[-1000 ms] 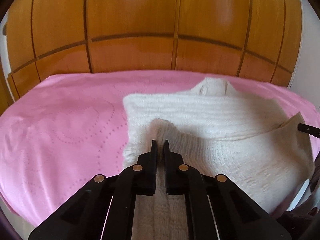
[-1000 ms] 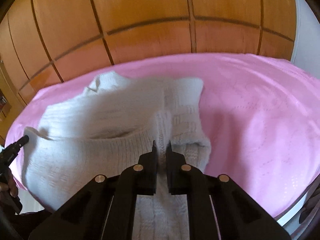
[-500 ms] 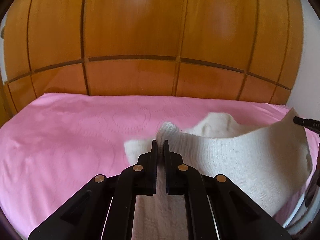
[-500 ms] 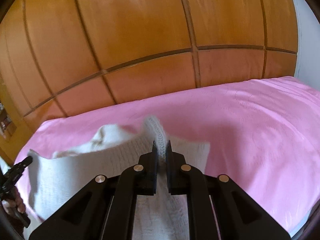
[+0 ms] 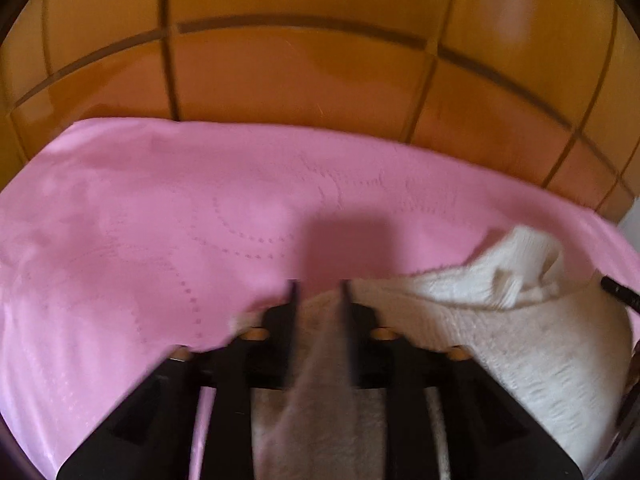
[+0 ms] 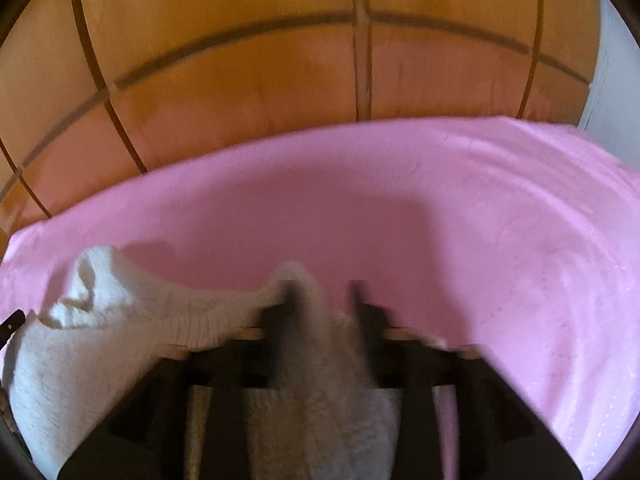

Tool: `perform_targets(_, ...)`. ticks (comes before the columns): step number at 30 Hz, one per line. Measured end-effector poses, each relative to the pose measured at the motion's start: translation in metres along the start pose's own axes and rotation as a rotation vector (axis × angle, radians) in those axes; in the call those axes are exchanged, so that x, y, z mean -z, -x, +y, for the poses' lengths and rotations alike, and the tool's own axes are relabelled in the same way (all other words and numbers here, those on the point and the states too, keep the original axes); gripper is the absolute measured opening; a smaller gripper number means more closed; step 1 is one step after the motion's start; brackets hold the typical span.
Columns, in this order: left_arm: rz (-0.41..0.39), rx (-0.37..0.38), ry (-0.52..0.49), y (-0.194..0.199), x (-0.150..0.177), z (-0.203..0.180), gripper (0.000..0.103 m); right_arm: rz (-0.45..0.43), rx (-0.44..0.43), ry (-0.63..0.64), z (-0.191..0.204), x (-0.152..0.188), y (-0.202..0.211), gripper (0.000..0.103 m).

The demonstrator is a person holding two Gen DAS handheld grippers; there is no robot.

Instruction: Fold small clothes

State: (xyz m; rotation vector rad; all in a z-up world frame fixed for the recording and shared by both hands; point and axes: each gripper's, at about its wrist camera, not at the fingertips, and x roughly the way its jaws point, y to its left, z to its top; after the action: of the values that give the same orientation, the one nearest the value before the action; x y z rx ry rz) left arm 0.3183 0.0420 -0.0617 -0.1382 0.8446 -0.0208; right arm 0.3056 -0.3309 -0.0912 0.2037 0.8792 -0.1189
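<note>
Both the left tongs (image 5: pixel 319 286) and right tongs (image 6: pixel 322 286) stand parted around the white knit sweater (image 5: pixel 520 344) on the pink bed (image 5: pixel 160 220), so withdrawing toward 6 o'clock should spare the fold

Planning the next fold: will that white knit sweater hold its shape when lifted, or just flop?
Likely floppy: the white knit sweater sags and bunches between the left gripper and right gripper. Its thick, fuzzy knit should probably grip the pink bedspread rather than slide.

Pink sheet (image 5: pixel 160 220) seemingly bare; wooden panelling (image 6: pixel 280 80) behind.
</note>
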Motion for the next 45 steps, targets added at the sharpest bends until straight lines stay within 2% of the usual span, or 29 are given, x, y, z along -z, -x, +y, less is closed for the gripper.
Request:
perform_targets(1,-0.022,0.0,0.009,0.009,0.0,0.001,0.032,-0.035,-0.002,-0.006,0.0,-0.001,0.011,0.059)
perform_targets(3,-0.06,0.073,0.014,0.035,0.004,0.001,0.032,-0.075,-0.049,0.007,0.007,-0.001,0.033,0.059)
perform_targets(6,-0.088,0.173,-0.024,0.059,0.014,-0.008,0.032,-0.064,-0.203,0.072,0.037,0.011,0.061,0.061)
perform_targets(8,-0.059,0.263,-0.059,0.066,0.029,-0.023,0.032,-0.034,-0.292,0.125,0.061,0.023,0.068,0.061)
perform_targets(10,-0.009,0.313,-0.109,0.062,0.043,-0.04,0.032,0.029,-0.37,0.177,0.086,0.039,0.067,0.059)
perform_targets(11,0.007,0.302,-0.134,0.057,0.05,-0.048,0.032,0.06,-0.398,0.204,0.1,0.049,0.065,0.06)
perform_targets(13,0.05,0.281,-0.16,0.041,0.059,-0.058,0.032,0.089,-0.389,0.273,0.12,0.065,0.058,0.061)
perform_targets(14,0.075,0.252,-0.161,0.027,0.061,-0.061,0.032,0.102,-0.341,0.317,0.13,0.073,0.05,0.061)
perform_targets(16,0.068,0.225,-0.145,0.01,0.055,-0.062,0.033,0.093,-0.269,0.37,0.141,0.08,0.03,0.064)
perform_targets(21,0.083,0.179,-0.093,-0.004,0.04,-0.061,0.033,0.101,-0.252,0.306,0.14,0.064,0.005,0.068)
perform_targets(26,0.037,0.13,-0.099,0.022,0.05,-0.061,0.033,0.05,-0.255,0.308,0.139,0.067,0.007,0.071)
perform_targets(27,0.023,0.106,-0.106,0.03,0.052,-0.061,0.035,0.046,-0.266,0.303,0.137,0.066,0.01,0.072)
perform_targets(28,0.014,0.09,-0.106,0.032,0.053,-0.059,0.048,0.045,-0.269,0.3,0.134,0.066,0.01,0.072)
perform_targets(30,-0.019,0.069,-0.075,0.05,0.058,-0.048,0.057,0.037,-0.265,0.291,0.133,0.068,0.022,0.08)
perform_targets(32,-0.031,0.055,-0.05,0.06,0.061,-0.04,0.057,0.021,-0.269,0.283,0.135,0.07,0.035,0.091)
perform_targets(37,-0.038,0.026,0.006,0.081,0.069,-0.01,0.057,-0.006,-0.28,0.247,0.131,0.087,0.068,0.092)
perform_targets(45,-0.051,-0.009,0.059,0.105,0.084,0.022,0.057,-0.02,-0.292,0.189,0.113,0.106,0.093,0.095)
